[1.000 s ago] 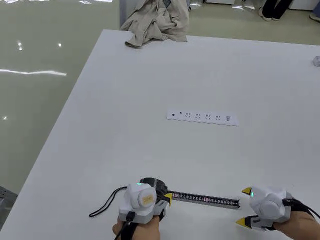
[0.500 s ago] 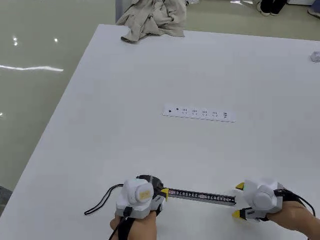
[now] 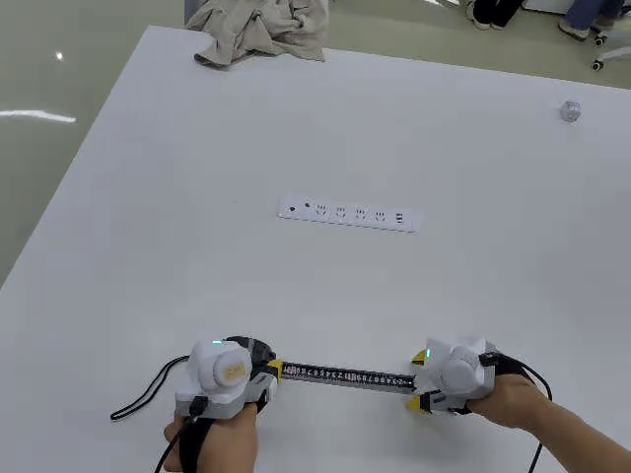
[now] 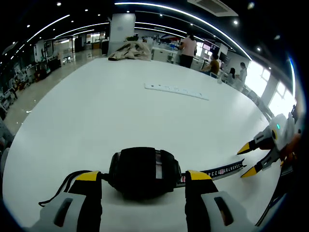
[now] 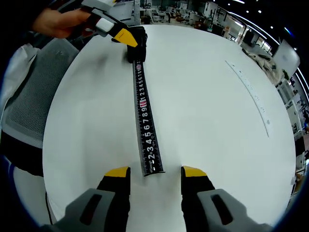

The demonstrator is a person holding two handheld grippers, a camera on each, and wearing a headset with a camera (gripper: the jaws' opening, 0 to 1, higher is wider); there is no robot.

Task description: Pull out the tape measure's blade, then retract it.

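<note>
Right gripper (image 5: 155,172), jaws apart, brackets the tip of the blade (image 5: 145,116) at lower centre, its length running up-frame to the case (image 5: 138,41) clamped in the left gripper (image 4: 145,176).

White table (image 3: 148,197), matte. A white power strip (image 3: 349,214) lies flat near its middle, sockets up. A crumpled beige cloth (image 3: 258,25) is heaped at the far edge, toward the left corner. A small grey round object (image 3: 569,110) sits alone at far right, too small to identify. Glossy floor (image 3: 59,79) lies beyond the left edge. People (image 4: 187,48) stand past the far end.
</note>
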